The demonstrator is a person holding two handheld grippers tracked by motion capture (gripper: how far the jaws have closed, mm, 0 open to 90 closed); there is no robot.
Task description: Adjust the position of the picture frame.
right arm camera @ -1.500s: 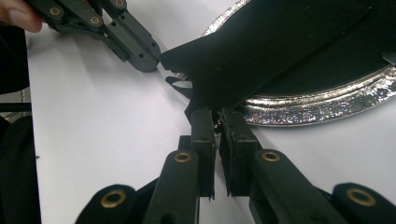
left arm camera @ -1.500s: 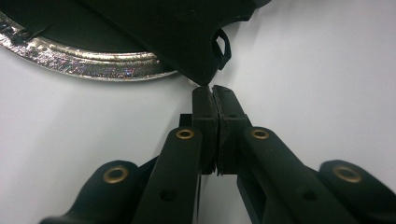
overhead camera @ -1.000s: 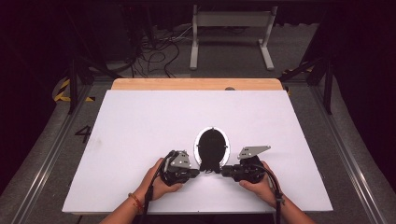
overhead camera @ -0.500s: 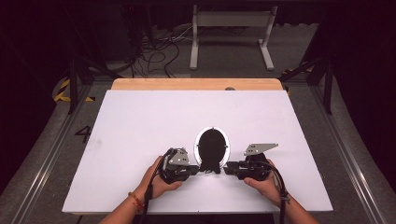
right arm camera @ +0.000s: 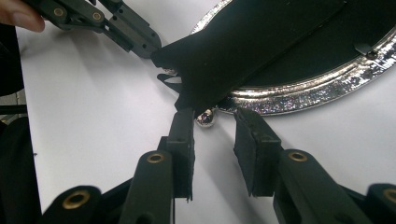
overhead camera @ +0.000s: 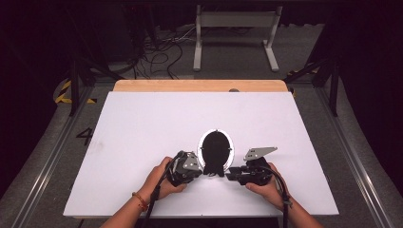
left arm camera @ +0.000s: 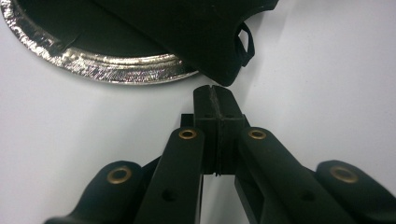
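While both grippers meet at the near end of an oval silver-rimmed frame (overhead camera: 216,149) lying face-down on the white worktop (overhead camera: 142,123), left gripper (left arm camera: 215,93) fingers pressed together empty beside its black stand flap (right arm camera: 243,51), right gripper (right arm camera: 215,123) fingers just widened, parted around the frame's rim.

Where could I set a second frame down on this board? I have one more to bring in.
The white board is bare on its whole left half, along the far edge by the wooden strip, and right of the oval frame. It is crowded at the near middle, where the left gripper and right gripper flank the frame's near end.
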